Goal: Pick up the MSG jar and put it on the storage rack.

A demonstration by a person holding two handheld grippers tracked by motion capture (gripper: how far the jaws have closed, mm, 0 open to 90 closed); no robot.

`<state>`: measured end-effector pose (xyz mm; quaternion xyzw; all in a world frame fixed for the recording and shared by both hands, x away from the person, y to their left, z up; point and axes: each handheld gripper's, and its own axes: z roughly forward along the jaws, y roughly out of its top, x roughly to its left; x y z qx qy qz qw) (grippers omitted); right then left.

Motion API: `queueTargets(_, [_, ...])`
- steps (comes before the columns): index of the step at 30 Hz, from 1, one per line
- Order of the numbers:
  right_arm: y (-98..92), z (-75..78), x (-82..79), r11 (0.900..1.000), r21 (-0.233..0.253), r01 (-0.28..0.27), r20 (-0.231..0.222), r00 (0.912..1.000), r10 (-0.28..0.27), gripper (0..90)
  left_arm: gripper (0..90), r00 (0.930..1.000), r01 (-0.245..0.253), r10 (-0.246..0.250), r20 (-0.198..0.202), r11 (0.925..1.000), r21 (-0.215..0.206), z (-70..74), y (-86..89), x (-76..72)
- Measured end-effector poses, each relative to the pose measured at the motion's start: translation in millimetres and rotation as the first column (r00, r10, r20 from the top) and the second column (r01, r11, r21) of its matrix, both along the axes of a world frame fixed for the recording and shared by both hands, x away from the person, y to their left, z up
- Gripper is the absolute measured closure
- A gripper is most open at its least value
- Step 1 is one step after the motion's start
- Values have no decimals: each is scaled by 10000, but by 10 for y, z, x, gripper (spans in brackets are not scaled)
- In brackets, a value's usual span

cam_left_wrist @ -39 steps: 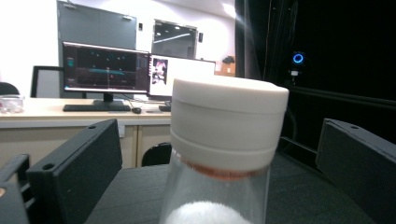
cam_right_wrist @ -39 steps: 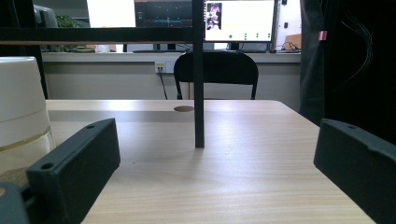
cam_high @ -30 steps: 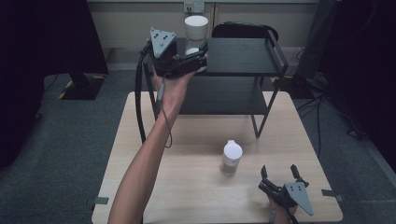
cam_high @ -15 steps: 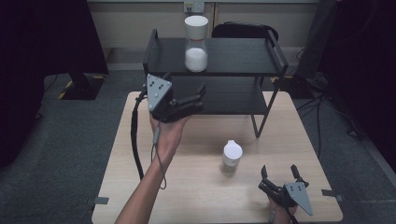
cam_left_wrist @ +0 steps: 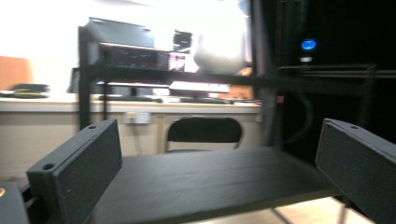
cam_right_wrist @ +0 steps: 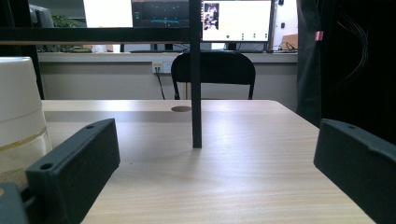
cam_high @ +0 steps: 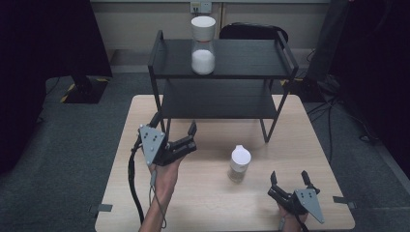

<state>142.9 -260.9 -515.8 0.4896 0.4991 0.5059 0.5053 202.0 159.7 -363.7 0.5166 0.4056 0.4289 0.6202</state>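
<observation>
— Which gripper is better placed for the small jar [cam_high: 240,163]?

— The right gripper [cam_high: 289,182], I'd say. From above, the white-capped jar stands upright on the table [cam_high: 203,203], just ahead of that gripper and off to its left, near but not touching. In the right gripper view the jar [cam_right_wrist: 18,116] sits at the left edge, outside the left jaw rather than between the two.

— And the jaws?

— Spread wide on both, nothing held. The left gripper [cam_high: 174,140] hovers above the table in front of the black shelf [cam_high: 222,72], with the jar lying to its right and lower down, farther off than from the other one.

— What about the tall canister [cam_high: 203,44]?

— It stands upright on the shelf's top tier, well ahead of the left gripper and above it. In the left gripper view a dark shelf board [cam_left_wrist: 201,182] lies between the jaws.

— So what does the next move turn on?

— Probably shifting the right gripper leftward so the jar's vertical axis falls between its jaws.
</observation>
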Motion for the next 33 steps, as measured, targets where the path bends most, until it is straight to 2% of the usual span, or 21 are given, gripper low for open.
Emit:
queueTargets(1, [0,0,0,10000,-3,-1,-1,10000,1,0,0,9996,-208,211,-189,9997,158,-51,-8,-32])
queueTargets(4, [1,0,1,10000,-11,2,-1,10000,-2,0,0,9967,-757,770,-248,9960,482,-282,-33,-111])
queueTargets(8, [3,0,0,10000,-11,10,-2,10000,-10,0,1,9922,-1050,1061,-661,9943,189,-642,17,-195])
queueTargets(9, [3,0,1,10000,-10,15,-1,10000,-15,0,10,9887,-1162,1176,-933,9930,197,-733,22,-224])
queueTargets(11, [3,0,0,10000,-14,13,-1,10000,-13,0,13,9833,-1327,1352,-1216,9907,290,-901,13,-262])
queueTargets(13, [1,0,1,10000,-13,1,-1,10000,-1,0,12,9801,-1508,1544,-1247,9878,378,-1064,0,-302])
queueTargets(15, [0,0,0,10000,-13,-6,-1,10000,6,0,5,9784,-1579,1587,-1328,9873,169,-1174,15,-327])
queueTargets(18, [0,1,1,10000,-13,-5,-2,10000,5,0,1,9773,-1607,1600,-1392,9870,62,-1275,48,-355])
queueTargets(23, [1,0,1,10000,-14,-2,-2,10000,2,0,0,9806,-1548,1586,-1148,9871,414,-1373,115,-369])
queueTargets(27, [1,1,1,10000,-16,-1,-2,10000,1,0,2,9800,-1514,1576,-1214,9867,589,-1391,171,-360])
queueTargets(29, [1,1,1,10000,-16,0,-3,10000,0,0,0,9778,-1694,1758,-1142,9835,634,-1418,160,-375])
queueTargets(32, [1,1,1,10000,-18,0,-2,10000,0,0,0,9755,-1948,2041,-823,9749,1079,-1483,121,-398])
queueTargets(33, [1,1,1,10000,-17,1,-3,10000,-1,0,0,9753,-1978,2067,-784,9743,1081,-1506,117,-401])
